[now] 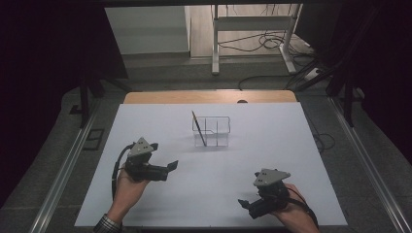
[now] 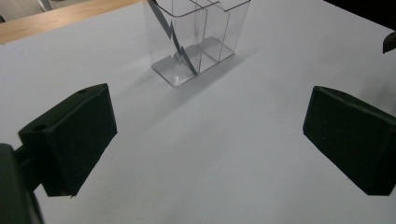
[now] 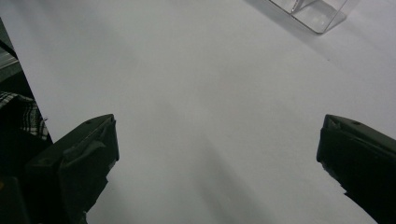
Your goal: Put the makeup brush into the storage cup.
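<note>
Pencil [image 1: 198, 128] aslant in clear organizer [image 1: 216, 131] — well beyond left gripper [image 1: 171, 166] and right gripper [image 1: 244, 204], both agape, empty.

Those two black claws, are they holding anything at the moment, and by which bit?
Nothing is held. The left gripper and the right gripper both stand open over the bare white table. The pencil leans inside the clear organizer, untouched.

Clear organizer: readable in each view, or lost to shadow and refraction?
High view: clear organizer faint, edges thin, surroundings dark. Left gripper view: sharpest, pencil looks broken by refraction. Right gripper view: one corner at the top edge, soft shadow beside it, dim overall.
</note>
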`<state>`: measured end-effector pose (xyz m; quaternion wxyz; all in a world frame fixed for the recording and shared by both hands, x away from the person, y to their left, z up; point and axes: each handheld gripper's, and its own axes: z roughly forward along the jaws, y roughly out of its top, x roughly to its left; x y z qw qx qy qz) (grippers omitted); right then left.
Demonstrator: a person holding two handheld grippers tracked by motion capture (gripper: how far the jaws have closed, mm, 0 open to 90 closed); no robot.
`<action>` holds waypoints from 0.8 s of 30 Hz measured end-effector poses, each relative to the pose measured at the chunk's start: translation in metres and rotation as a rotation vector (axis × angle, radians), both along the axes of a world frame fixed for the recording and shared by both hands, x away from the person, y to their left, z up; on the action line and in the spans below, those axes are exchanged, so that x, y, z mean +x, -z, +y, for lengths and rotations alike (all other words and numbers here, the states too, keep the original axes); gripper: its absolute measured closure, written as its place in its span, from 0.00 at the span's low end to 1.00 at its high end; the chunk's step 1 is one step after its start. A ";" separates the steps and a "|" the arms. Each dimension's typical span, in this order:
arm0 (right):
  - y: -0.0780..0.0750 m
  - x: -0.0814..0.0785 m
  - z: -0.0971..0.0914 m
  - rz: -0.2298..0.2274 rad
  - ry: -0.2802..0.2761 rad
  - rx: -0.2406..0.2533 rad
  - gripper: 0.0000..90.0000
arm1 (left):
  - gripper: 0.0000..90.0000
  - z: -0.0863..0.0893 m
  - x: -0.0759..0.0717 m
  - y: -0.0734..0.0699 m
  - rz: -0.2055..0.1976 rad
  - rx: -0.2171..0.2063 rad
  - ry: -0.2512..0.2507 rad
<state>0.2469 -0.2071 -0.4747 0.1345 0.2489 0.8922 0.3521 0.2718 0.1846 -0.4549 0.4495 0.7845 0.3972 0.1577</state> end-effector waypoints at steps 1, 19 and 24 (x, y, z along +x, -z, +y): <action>0.000 0.000 0.000 0.000 0.000 0.000 0.00 | 0.04 0.000 0.000 0.000 0.000 0.000 0.000; -0.002 -0.001 -0.005 -0.005 0.022 0.013 0.00 | 0.03 0.016 -0.025 0.007 0.012 -0.021 -0.029; -0.003 -0.002 -0.008 -0.003 0.034 0.020 0.00 | 0.03 0.018 -0.029 0.009 0.016 -0.025 -0.030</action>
